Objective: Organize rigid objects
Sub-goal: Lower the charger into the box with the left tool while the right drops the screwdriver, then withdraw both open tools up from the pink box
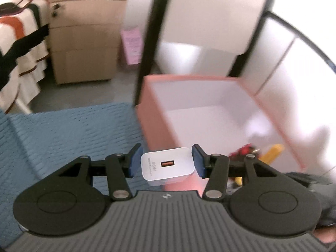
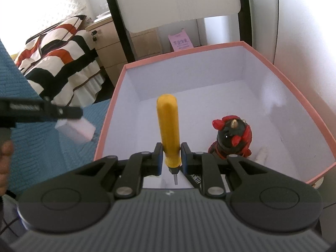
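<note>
Blue bedding point(image 1: 63, 130) fills the left wrist view's lower left, beside the pink box point(image 1: 155, 113) whose white interior opens at center right. Our left gripper point(image 1: 166, 162) clamps a white charger point(image 1: 168, 166) over the box's near corner.

Right wrist view: the box's rim point(image 2: 109, 113) frames open floor; our right gripper point(image 2: 171, 157) grasps a yellow screwdriver point(image 2: 168, 126) inside, just left of a red-black figurine point(image 2: 233, 136).

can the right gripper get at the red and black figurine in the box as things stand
Probably not yet: the right gripper is shut on the yellow screwdriver, so it has no free jaws. The figurine itself stands unobstructed just right of it inside the pink box.
</note>
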